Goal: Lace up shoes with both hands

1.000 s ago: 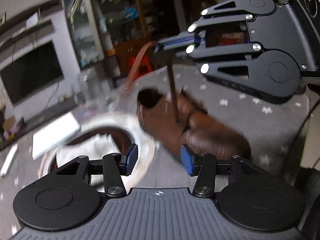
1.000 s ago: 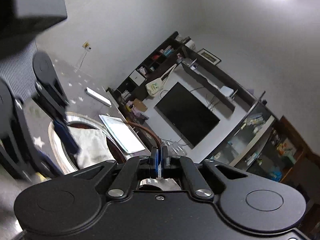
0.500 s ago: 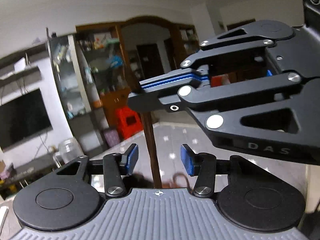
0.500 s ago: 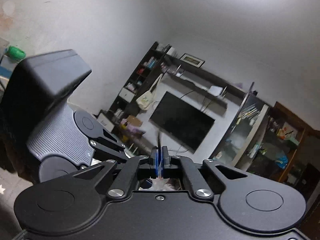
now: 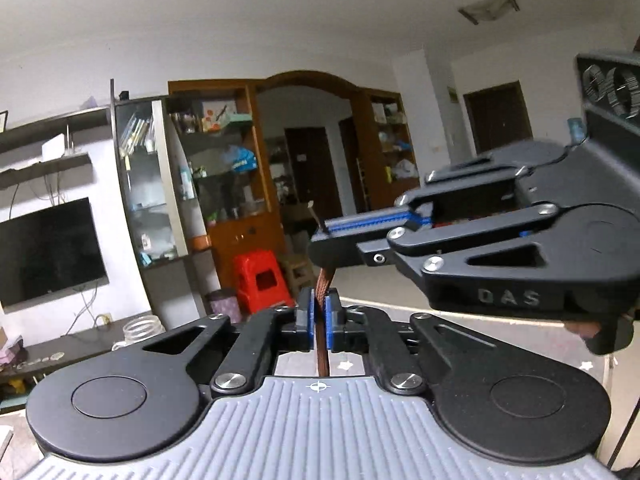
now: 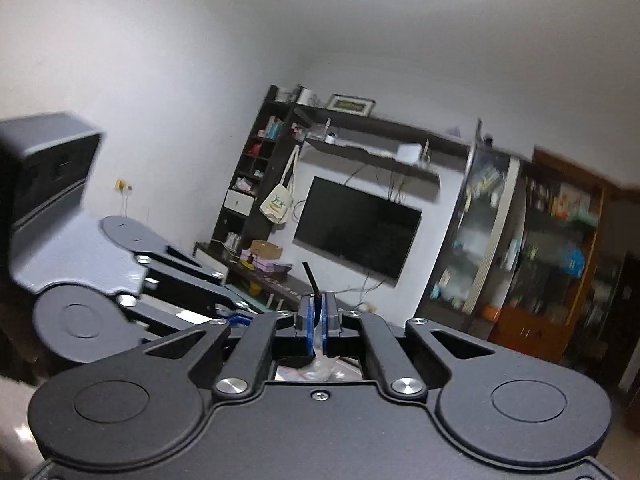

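A brown flat shoelace (image 5: 324,280) runs upward, taut, between the two grippers. My left gripper (image 5: 319,316) is shut on it low down. My right gripper (image 5: 326,236) comes in from the right just above and is shut on the lace near its end. In the right wrist view the right gripper (image 6: 319,314) pinches the lace, whose dark tip (image 6: 310,276) sticks out above the pads. The left gripper (image 6: 234,316) lies close by at lower left. The shoe is hidden in both views.
Both cameras look out over the room. A grey star-patterned tabletop (image 5: 520,344) shows behind the grippers. Beyond it are a red stool (image 5: 262,280), a wall television (image 6: 356,230), glass-fronted shelves (image 5: 160,184) and a clear jar (image 5: 138,326).
My left gripper was open and has shut on the lace below the right gripper. Both views have tilted up, and the brown shoe and the table have dropped out of sight.
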Motion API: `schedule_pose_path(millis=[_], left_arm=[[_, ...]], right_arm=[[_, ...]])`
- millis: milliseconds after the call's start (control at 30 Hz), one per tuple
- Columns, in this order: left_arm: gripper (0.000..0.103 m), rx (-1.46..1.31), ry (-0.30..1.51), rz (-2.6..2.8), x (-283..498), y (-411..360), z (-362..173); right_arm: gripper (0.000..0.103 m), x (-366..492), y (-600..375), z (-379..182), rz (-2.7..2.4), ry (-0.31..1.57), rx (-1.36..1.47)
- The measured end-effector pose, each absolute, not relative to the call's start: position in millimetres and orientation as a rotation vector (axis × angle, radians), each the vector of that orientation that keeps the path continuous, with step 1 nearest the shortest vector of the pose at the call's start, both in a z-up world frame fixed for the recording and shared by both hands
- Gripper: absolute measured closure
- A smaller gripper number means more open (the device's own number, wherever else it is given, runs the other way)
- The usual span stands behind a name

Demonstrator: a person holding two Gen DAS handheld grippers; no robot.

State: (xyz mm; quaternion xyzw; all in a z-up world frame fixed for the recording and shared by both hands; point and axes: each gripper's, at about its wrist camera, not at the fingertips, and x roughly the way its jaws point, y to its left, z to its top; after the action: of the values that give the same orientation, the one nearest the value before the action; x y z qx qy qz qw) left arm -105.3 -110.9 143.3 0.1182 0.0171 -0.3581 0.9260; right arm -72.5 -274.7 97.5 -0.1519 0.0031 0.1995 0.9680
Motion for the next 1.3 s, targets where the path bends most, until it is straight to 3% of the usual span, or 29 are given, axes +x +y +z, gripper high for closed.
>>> schedule_pose_path(millis=[100,200,533,600,667,1067,1200,1300], left_arm=[[0.100,0.233,0.037,-0.724,-108.9,-105.6,142.6],[0.100,0.236,0.055,-0.724,-114.8,-101.5,138.8],[0.101,0.325,0.187,-0.638,-107.5,-92.1,111.5],[0.101,0.326,0.200,-0.605,-102.5,-90.1,109.3],[0.101,0.334,0.204,-0.582,-100.7,-89.8,107.8],[0.101,0.389,0.227,-0.555,-91.6,-97.4,93.4],[0.100,0.420,0.227,-0.548,-88.4,-101.0,88.2],[0.101,0.445,0.226,-0.552,-84.8,-107.5,84.7]], right_arm=[[0.099,-64.6,-283.2,94.2,0.400,0.045,-0.276],[0.090,-59.3,-286.8,85.7,0.400,0.085,-0.253],[0.089,-47.6,-295.2,33.0,0.361,0.266,-0.209],[0.081,-53.0,-292.6,24.0,0.371,0.292,-0.204],[0.080,-56.2,-289.6,16.2,0.387,0.318,-0.178],[0.072,-39.1,-272.4,-4.7,0.394,0.399,-0.137],[0.063,-40.8,-280.3,-4.1,0.374,0.401,-0.153],[0.061,-43.2,-292.3,-0.8,0.356,0.400,-0.145]])
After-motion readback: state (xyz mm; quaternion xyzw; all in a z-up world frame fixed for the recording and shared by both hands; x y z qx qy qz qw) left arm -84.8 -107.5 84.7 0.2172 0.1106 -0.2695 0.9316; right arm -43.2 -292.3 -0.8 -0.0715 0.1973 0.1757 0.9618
